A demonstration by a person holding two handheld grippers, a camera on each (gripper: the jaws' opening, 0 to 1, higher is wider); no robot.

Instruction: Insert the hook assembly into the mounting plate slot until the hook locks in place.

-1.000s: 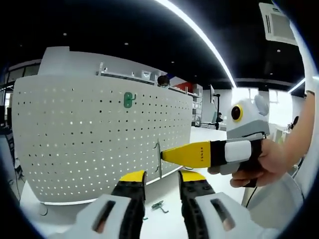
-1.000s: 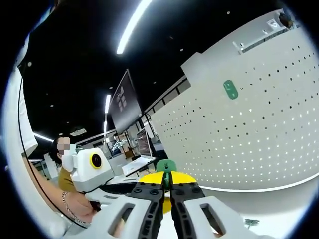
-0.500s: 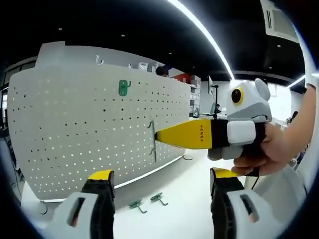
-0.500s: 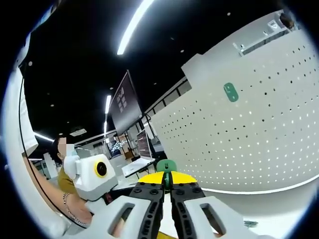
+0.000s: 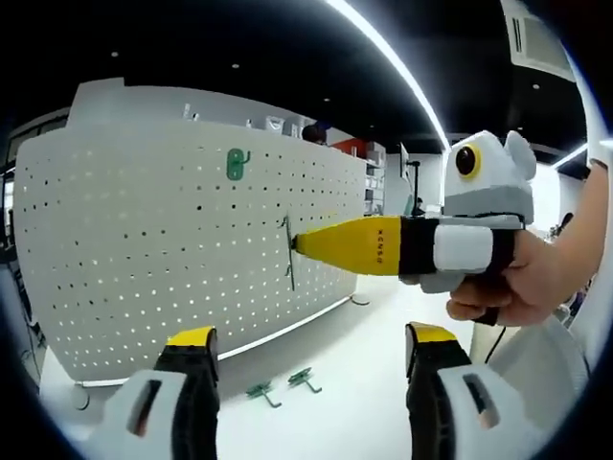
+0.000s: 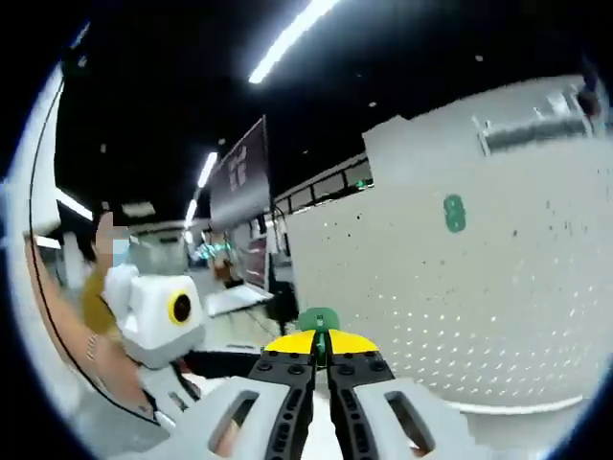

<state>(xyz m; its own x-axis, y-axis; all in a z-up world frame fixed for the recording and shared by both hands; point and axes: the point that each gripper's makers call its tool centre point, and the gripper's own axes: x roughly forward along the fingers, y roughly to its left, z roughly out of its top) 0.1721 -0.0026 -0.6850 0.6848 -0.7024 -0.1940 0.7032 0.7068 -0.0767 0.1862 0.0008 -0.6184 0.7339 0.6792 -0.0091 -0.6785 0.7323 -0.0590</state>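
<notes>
Since the small green hook (image 6: 319, 321) looks light, stiff and slippery, it is pinched at its base in the closed right claw (image 5: 299, 241) and held against the perforated mounting plate (image 5: 144, 259), while the left claw (image 5: 299, 350) is spread, holding nothing.

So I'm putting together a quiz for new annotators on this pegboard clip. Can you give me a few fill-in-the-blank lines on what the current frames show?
1. The right gripper is shut on a green ____, held at the white pegboard.
2. The left gripper's jaws stand ____, holding nothing.
3. A green hook already hangs on the pegboard, ____ the right gripper's tip in the left gripper view.
4. Loose hooks lying on the table number ____.

Missing words: hook; open; above; two
</notes>
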